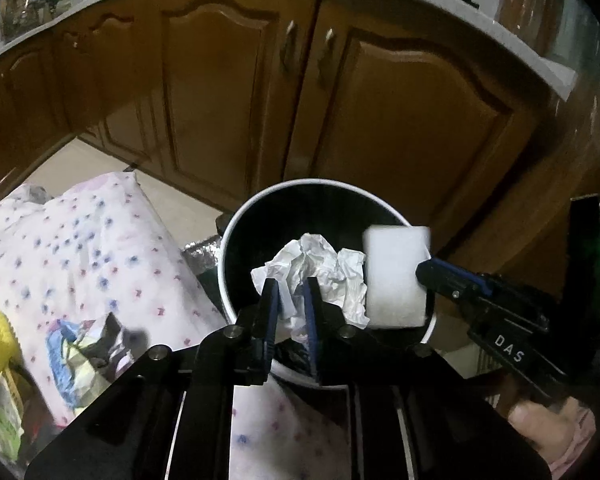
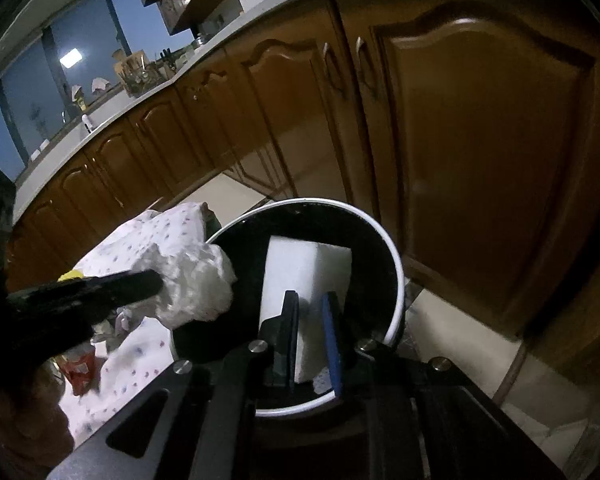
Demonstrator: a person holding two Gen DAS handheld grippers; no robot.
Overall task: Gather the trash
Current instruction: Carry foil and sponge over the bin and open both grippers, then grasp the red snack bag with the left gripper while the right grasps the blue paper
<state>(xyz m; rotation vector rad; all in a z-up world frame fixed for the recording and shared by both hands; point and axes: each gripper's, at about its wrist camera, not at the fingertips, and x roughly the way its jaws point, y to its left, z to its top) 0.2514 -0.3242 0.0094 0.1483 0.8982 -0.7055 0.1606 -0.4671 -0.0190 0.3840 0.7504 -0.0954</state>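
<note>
Bin (image 1: 384, 202) w/ white rim and black inside sits on the floor by the cupboards. Your left tool (image 1: 291, 300) pinches crumpled paper (image 1: 312, 268) over its mouth; your right tool (image 2: 312, 336) pinches a white sponge (image 2: 300, 276) beside it, also over the bin. Spread each tool only while it's inside the rim. Bin contents: too dark to tell.

Glossy brown wooden cabinet doors with arched panels (image 1: 216, 92) fill the middle, metal handles (image 1: 327, 54) at one o'clock. A pale grey countertop (image 2: 112, 114) curves along twelve o'clock. Beige tiled floor (image 2: 452, 312) lies at four o'clock, and a dusk-blue window (image 2: 32, 92) with a reflected ceiling light (image 2: 70, 57) at ten o'clock
</note>
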